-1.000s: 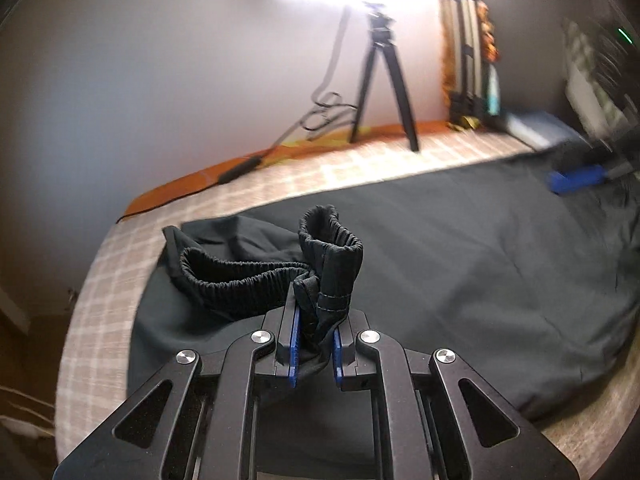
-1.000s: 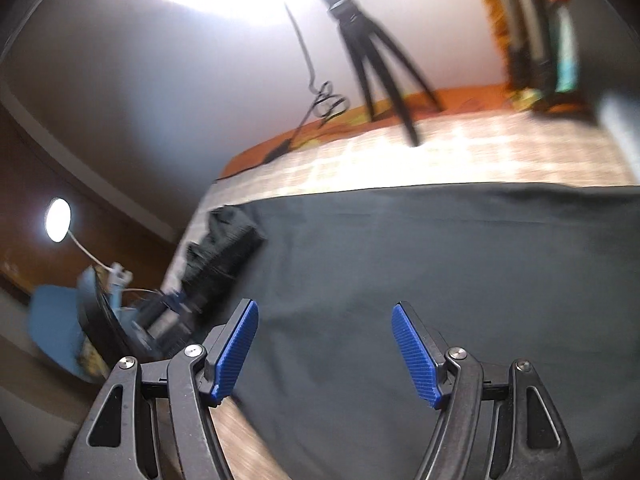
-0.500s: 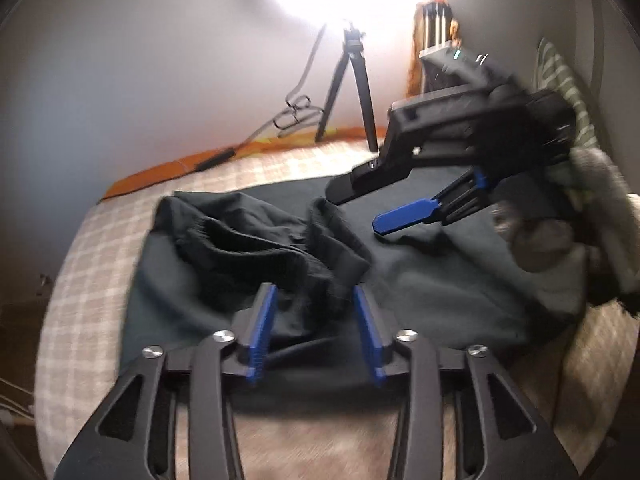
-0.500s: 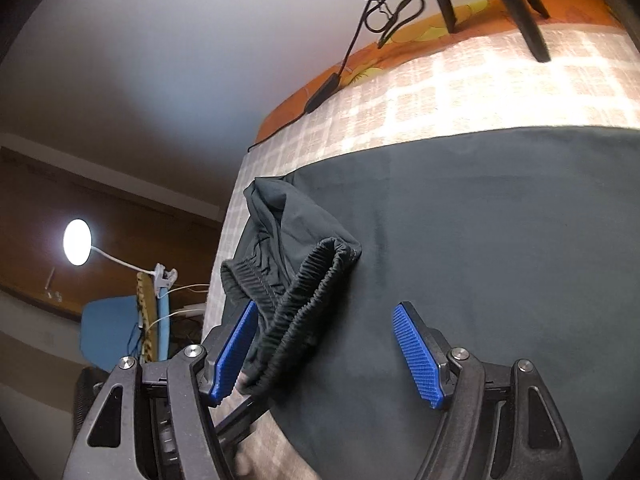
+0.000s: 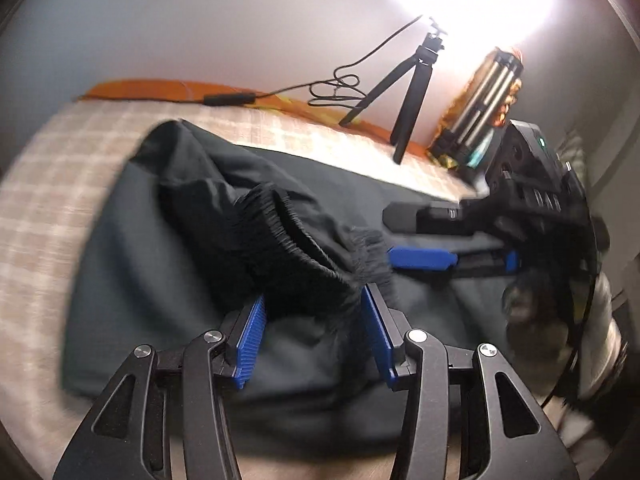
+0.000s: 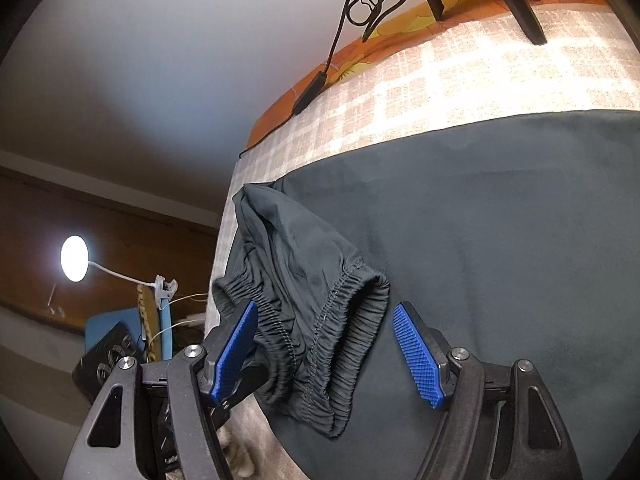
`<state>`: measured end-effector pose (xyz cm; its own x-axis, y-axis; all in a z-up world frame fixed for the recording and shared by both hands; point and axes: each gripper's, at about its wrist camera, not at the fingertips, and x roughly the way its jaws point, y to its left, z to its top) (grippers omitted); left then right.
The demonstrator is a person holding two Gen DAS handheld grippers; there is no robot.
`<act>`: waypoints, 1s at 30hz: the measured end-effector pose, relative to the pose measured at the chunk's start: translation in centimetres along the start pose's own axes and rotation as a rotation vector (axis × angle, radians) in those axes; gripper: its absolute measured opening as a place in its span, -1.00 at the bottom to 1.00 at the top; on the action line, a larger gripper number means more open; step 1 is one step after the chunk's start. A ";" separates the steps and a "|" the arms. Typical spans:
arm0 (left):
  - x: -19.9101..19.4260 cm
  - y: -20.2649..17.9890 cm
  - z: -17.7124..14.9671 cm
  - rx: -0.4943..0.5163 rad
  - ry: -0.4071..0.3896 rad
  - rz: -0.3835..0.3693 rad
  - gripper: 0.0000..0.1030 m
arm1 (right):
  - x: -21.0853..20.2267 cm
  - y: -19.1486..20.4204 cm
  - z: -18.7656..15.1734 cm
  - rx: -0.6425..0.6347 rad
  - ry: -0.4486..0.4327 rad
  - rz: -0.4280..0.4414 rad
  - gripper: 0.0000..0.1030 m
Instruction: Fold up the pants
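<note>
Dark pants [image 5: 168, 264] lie spread over a checked bed cover [image 5: 52, 168]. Their ribbed elastic waistband [image 5: 288, 240] is bunched up and folded over onto the cloth. My left gripper [image 5: 314, 340] is open, with the waistband bunch lying between its blue pads, not pinched. My right gripper [image 5: 420, 258] reaches in from the right, its blue pad at the waistband's end. In the right wrist view the pants [image 6: 500, 240] fill the right side, and my right gripper [image 6: 324, 348] is open with the waistband [image 6: 336, 340] between its pads.
A small black tripod [image 5: 404, 88] with a looped cable [image 5: 340, 88] stands on the bed's far side by an orange edge [image 5: 168, 90]. A striped roll [image 5: 484, 96] leans at the back right. A lamp [image 6: 74, 258] and a blue chair [image 6: 116, 328] are beyond the bed's left edge.
My left gripper let go of the waistband and opened; the waistband dropped onto the pants. My right gripper came across to the waistband and now straddles it.
</note>
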<state>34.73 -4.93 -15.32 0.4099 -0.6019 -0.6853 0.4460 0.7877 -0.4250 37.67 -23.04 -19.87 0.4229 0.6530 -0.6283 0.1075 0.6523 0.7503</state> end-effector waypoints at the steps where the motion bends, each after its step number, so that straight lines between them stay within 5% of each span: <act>1: 0.5 -0.3 0.3 -0.010 -0.004 -0.038 -0.10 | -0.1 -0.1 0.1 0.001 -0.002 0.005 0.43; 6: 0.8 -2.8 0.1 0.076 -0.003 -0.111 -0.10 | -0.3 -0.2 0.6 -0.005 -0.007 0.024 0.44; 15: -3.0 -0.6 -1.2 0.078 -0.048 0.050 -0.10 | 1.4 1.1 0.2 -0.028 0.023 0.005 0.45; 19: -1.5 0.5 -1.0 -0.009 -0.004 -0.023 -0.10 | 0.3 0.6 -1.2 0.016 0.006 -0.011 0.41; 23: 0.8 -1.2 -1.5 0.045 0.070 -0.087 -0.10 | 0.1 0.3 -1.9 0.041 0.031 0.010 0.45; 30: 1.2 -3.4 -2.1 0.141 0.091 -0.094 -0.10 | 2.0 1.8 -0.8 -0.016 0.030 -0.032 0.44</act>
<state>31.97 -8.04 -15.93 0.2905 -0.6523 -0.7001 0.5882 0.6988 -0.4070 37.95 -20.21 -19.94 0.3927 0.6425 -0.6580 0.1058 0.6792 0.7263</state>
